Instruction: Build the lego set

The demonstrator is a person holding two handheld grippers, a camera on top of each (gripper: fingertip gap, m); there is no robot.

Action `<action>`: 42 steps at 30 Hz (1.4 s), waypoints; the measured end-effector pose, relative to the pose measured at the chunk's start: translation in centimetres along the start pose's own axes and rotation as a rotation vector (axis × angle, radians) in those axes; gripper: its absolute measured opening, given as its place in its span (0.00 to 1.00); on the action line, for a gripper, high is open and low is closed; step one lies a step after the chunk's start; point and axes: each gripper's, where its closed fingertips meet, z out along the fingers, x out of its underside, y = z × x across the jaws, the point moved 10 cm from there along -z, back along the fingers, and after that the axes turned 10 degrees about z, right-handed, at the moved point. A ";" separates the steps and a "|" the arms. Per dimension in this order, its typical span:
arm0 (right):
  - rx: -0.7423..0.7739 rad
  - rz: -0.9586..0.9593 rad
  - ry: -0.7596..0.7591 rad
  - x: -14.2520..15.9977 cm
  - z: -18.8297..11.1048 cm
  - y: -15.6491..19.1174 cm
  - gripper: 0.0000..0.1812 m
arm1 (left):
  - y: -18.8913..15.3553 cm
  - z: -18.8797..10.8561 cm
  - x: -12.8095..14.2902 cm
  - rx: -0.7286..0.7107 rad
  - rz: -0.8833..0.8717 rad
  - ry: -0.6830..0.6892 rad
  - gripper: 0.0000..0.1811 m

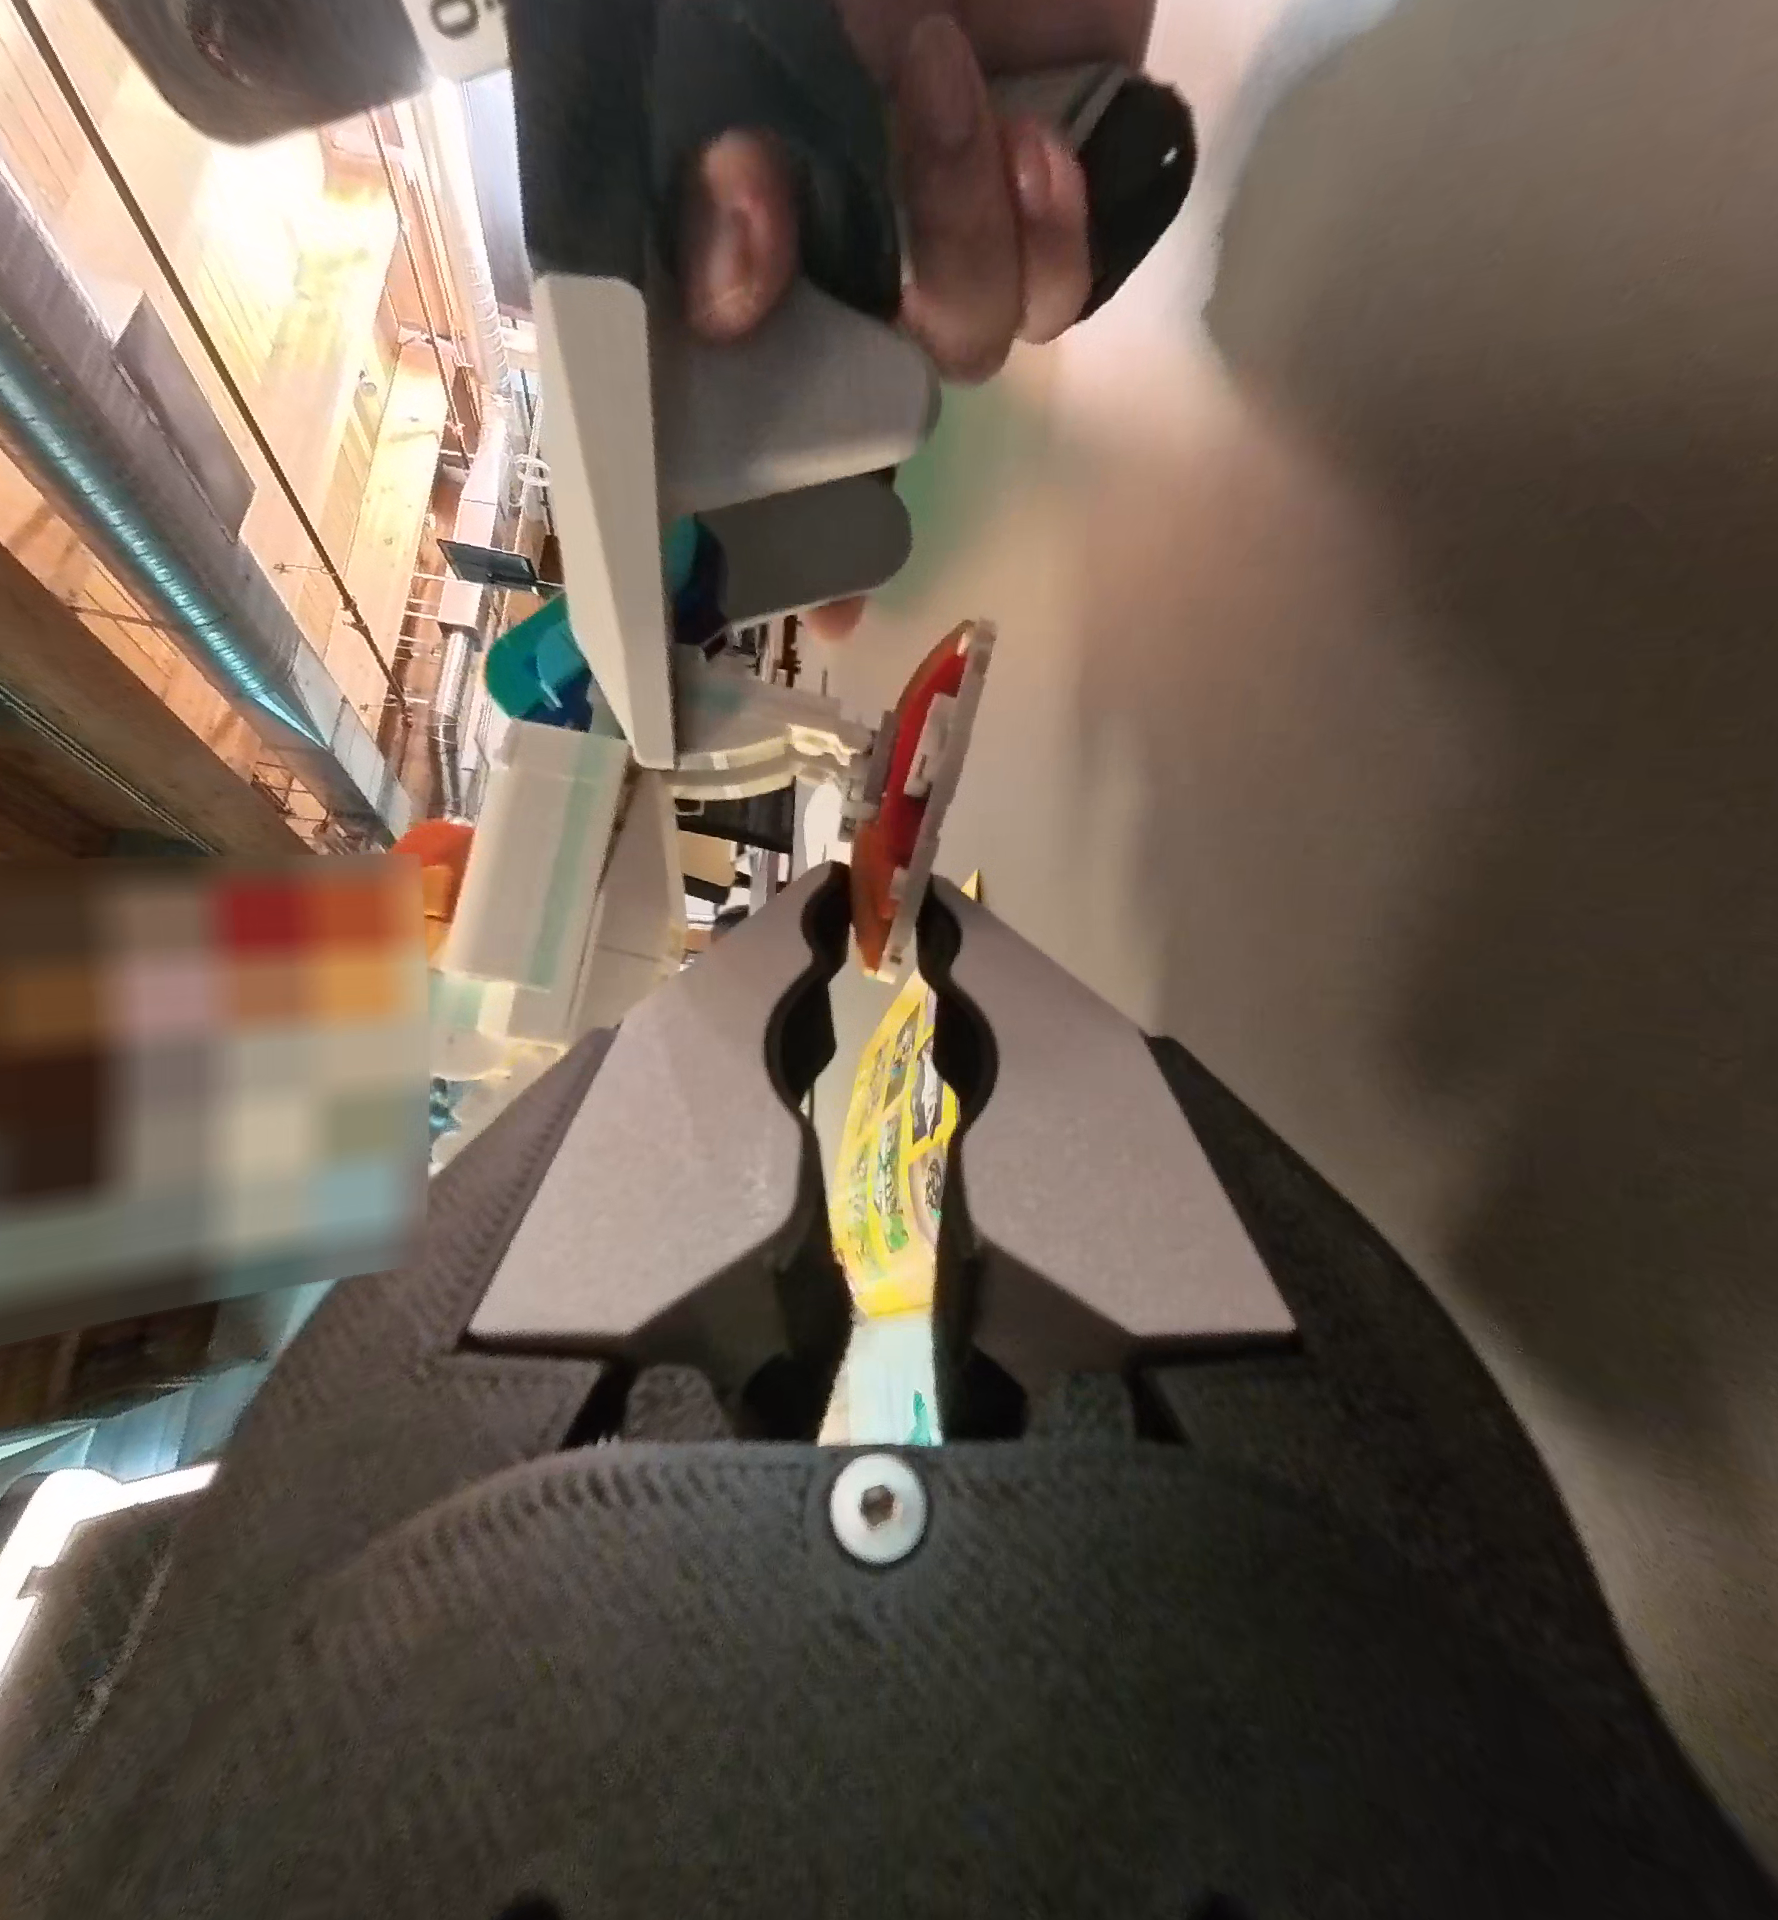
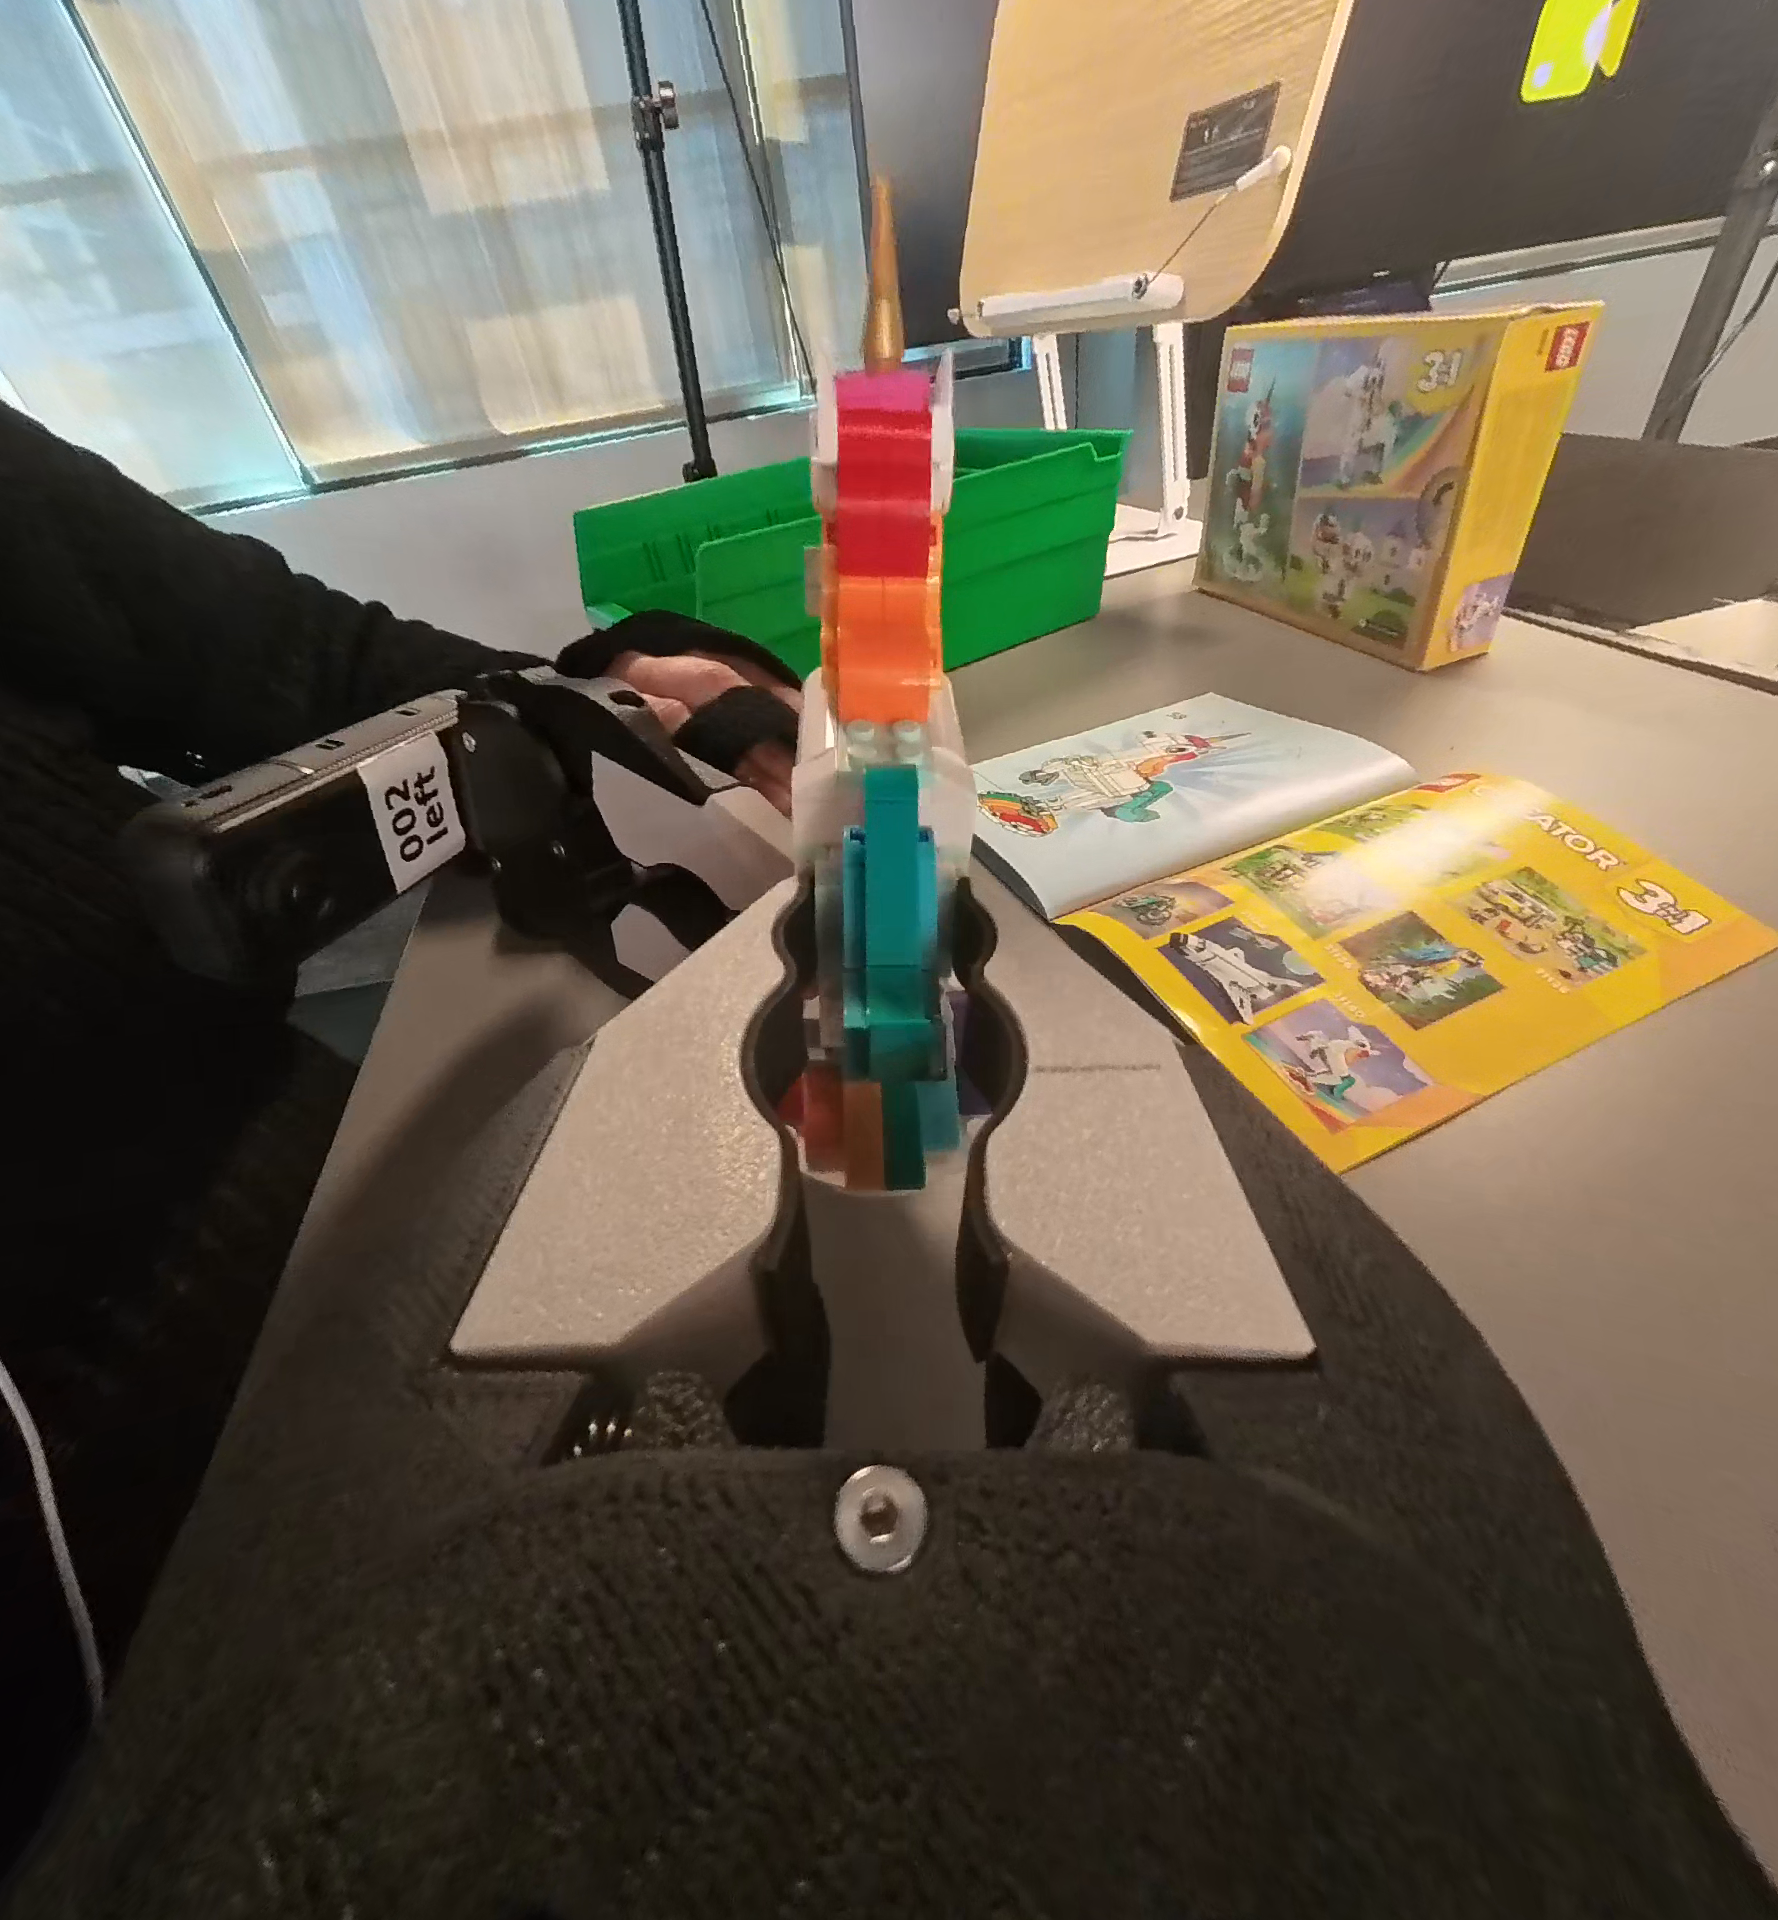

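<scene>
Around you on the grey table [image 2: 1487, 1299], from left to right: a green bin [image 2: 1020, 540] at the back, a pale board on a white stand [image 2: 1145, 156] behind it, an open instruction booklet [image 2: 1384, 914] lying flat, and the yellow set box [image 2: 1384, 478] standing upright at the far right. Nothing lies between your grippers and the model.

Your left gripper [image 1: 890, 914] is rolled onto its side and comes in from the left at about mid-height of the model; in the right wrist view it [image 2: 698, 790] sits just beside the white body, with your gloved hand [image 2: 677, 675] behind it. Its fingers are nearly together, pinching the lower tip of a small red and orange piece with grey plates [image 1: 916, 800], which touches the white end of the unicorn model [image 1: 760, 727].

Your right gripper [image 2: 880, 935] points forward and slightly up, holding the unicorn model [image 2: 885, 727] upright above the table. Its fingers are clamped on the teal lower section; the orange, red and pink mane and gold horn rise above them.
</scene>
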 end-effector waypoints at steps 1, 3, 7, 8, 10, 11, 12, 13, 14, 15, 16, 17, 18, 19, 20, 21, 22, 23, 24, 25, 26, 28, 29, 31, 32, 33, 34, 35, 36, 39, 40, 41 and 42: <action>-0.004 0.027 -0.003 0.0 0.0 -0.1 0.13 | 0.1 0.0 0.0 0.001 -0.007 -0.001 0.06; -0.019 0.084 -0.010 0.0 -0.1 -0.4 0.13 | 0.2 0.0 0.0 0.008 -0.022 -0.004 0.06; 0.020 -0.016 0.003 0.0 0.1 0.1 0.13 | 0.1 0.0 0.2 0.006 -0.012 0.003 0.06; 0.028 -0.027 0.004 0.0 0.2 0.2 0.13 | 0.1 0.0 0.2 0.003 -0.012 0.003 0.06; 0.018 0.016 -0.011 -0.1 0.2 0.1 0.13 | 0.3 0.0 0.3 0.004 -0.044 0.001 0.06; 0.010 0.045 -0.024 -0.1 0.1 -0.1 0.13 | 0.5 0.1 0.3 0.008 -0.074 0.000 0.06; 0.010 0.052 -0.036 -0.1 0.0 -0.2 0.13 | 0.7 0.1 0.4 0.011 -0.096 -0.001 0.07; 0.021 0.031 -0.045 -0.2 0.0 -0.1 0.13 | 0.7 0.2 0.5 0.006 -0.105 0.000 0.07; 0.035 0.001 -0.050 -0.2 0.1 0.1 0.13 | 0.8 0.2 0.6 0.000 -0.105 0.001 0.07; 0.046 -0.016 -0.054 -0.2 0.1 0.2 0.13 | 0.7 0.1 0.7 -0.003 -0.102 0.001 0.07; 0.050 -0.012 -0.060 -0.2 0.2 0.3 0.13 | 0.7 0.1 0.7 -0.003 -0.108 0.003 0.07; 0.049 0.009 -0.066 -0.1 0.3 0.2 0.13 | 0.7 0.1 0.7 0.006 -0.119 0.003 0.07; 0.046 0.031 -0.066 0.0 0.3 0.1 0.13 | 0.7 0.1 0.7 0.018 -0.128 -0.001 0.07; 0.044 0.048 -0.061 0.0 0.3 -0.1 0.13 | 0.6 0.2 0.8 0.028 -0.130 -0.001 0.07; 0.046 0.061 -0.053 0.1 0.3 -0.2 0.13 | 0.4 0.3 0.8 0.039 -0.127 -0.001 0.07; 0.050 0.070 -0.042 0.2 0.4 -0.3 0.13 | 0.2 0.4 0.8 0.053 -0.122 0.001 0.07; 0.053 0.082 -0.030 0.3 0.4 -0.5 0.13 | 0.1 0.6 0.7 0.060 -0.119 0.007 0.07; 0.053 0.095 -0.024 0.3 0.3 -0.7 0.13 | 0.1 0.8 0.7 0.063 -0.116 0.011 0.07; 0.052 0.104 -0.023 0.3 0.2 -1.0 0.13 | 0.1 1.1 0.7 0.067 -0.121 0.014 0.06; 0.055 0.109 -0.023 0.2 0.0 -1.2 0.13 | 0.2 1.4 0.8 0.073 -0.137 0.021 0.06; 0.063 0.109 -0.025 0.1 -0.2 -1.4 0.13 | 0.4 1.8 0.8 0.079 -0.158 0.023 0.06; 0.088 0.089 -0.026 -0.1 -0.7 -1.8 0.13 | 0.7 2.7 1.0 0.081 -0.189 0.027 0.11; 0.116 0.069 -0.023 -0.3 -1.1 -2.1 0.13 | 0.7 3.2 1.0 0.088 -0.200 0.035 0.16; 0.180 0.036 -0.018 -0.7 -1.9 -2.8 0.13 | 0.7 4.4 1.1 0.104 -0.205 0.059 0.18; 0.209 0.027 -0.012 -0.9 -2.3 -3.3 0.13 | 0.7 4.8 1.2 0.105 -0.203 0.066 0.19; 0.250 0.013 -0.001 -1.0 -2.8 -3.9 0.13 | 0.7 5.2 1.2 0.105 -0.201 0.074 0.19; 0.303 -0.008 0.018 -1.2 -3.3 -4.6 0.13 | 0.7 5.5 1.3 0.105 -0.203 0.079 0.19; 0.359 -0.033 0.046 -1.3 -3.9 -5.3 0.13 | 0.7 5.7 1.5 0.108 -0.209 0.084 0.19; 0.410 -0.057 0.079 -1.3 -4.4 -6.1 0.13 | 0.6 5.8 1.6 0.114 -0.216 0.087 0.20; 0.523 -0.106 0.166 -1.0 -5.9 -8.3 0.13 | 0.5 5.5 2.0 0.120 -0.240 0.088 0.20; 0.538 -0.115 0.185 -0.9 -6.2 -8.9 0.13 | 0.5 5.3 2.1 0.118 -0.243 0.087 0.20; 0.544 -0.114 0.192 -0.9 -6.5 -9.3 0.13 | 0.6 5.2 2.2 0.115 -0.246 0.085 0.20; 0.554 -0.118 0.194 -1.0 -6.8 -9.6 0.13 | 0.6 5.2 2.2 0.113 -0.249 0.084 0.20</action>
